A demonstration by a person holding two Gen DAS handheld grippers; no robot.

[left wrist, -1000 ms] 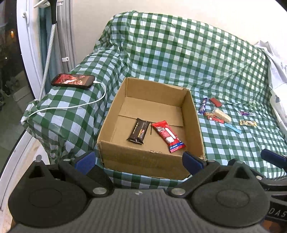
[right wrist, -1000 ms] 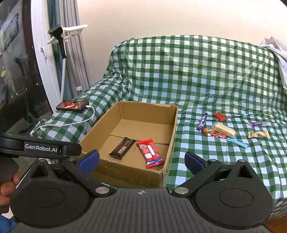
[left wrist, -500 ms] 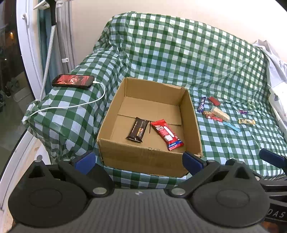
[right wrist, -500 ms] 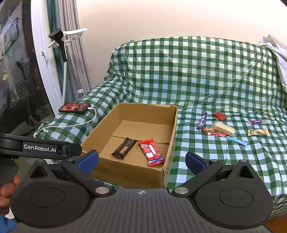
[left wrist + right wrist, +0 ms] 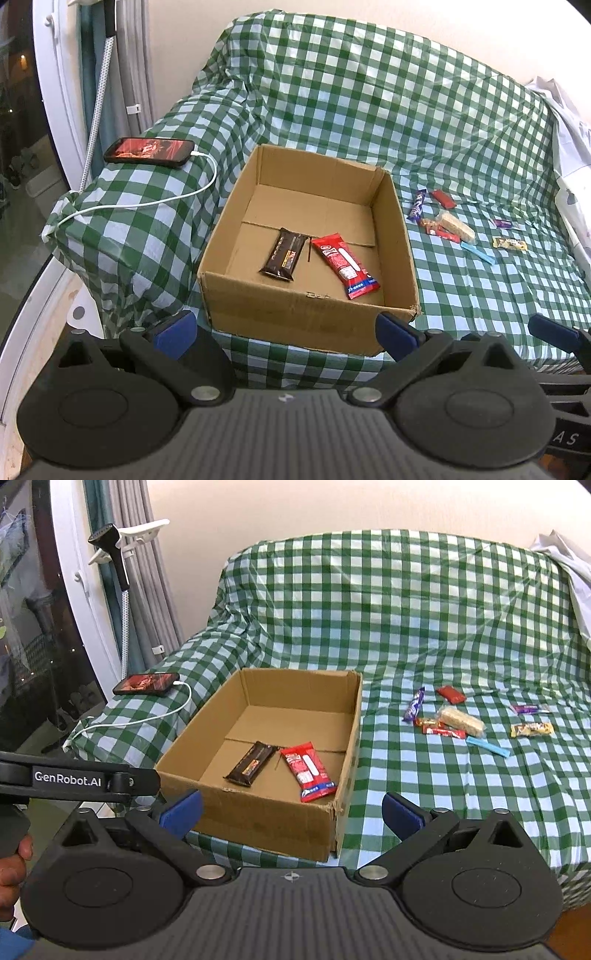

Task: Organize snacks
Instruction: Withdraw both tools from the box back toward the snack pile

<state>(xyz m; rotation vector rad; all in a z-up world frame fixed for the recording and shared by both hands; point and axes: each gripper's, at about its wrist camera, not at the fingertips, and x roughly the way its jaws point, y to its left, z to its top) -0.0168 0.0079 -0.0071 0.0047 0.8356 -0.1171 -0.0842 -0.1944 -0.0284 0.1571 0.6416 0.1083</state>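
Two snack bars (image 5: 317, 256) in the box (image 5: 291, 308); eight snacks (image 5: 460, 722) outside.

Your small purple-wrapped candy (image 5: 503, 223), far right beyond your fingers, is too small to read; the crumpled white cloth (image 5: 576, 579) is cut off at the right edge.

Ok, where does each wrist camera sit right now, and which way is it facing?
Left wrist: on the open left hand-held gripper, facing the cardboard box head-on; its blue fingertips show, with the other gripper's tip at far right.
Right wrist: on the open right hand-held gripper, right of the box, facing the loose snacks; the left gripper's arm and a hand show at left.
Shared: box, phone, checked cloth.
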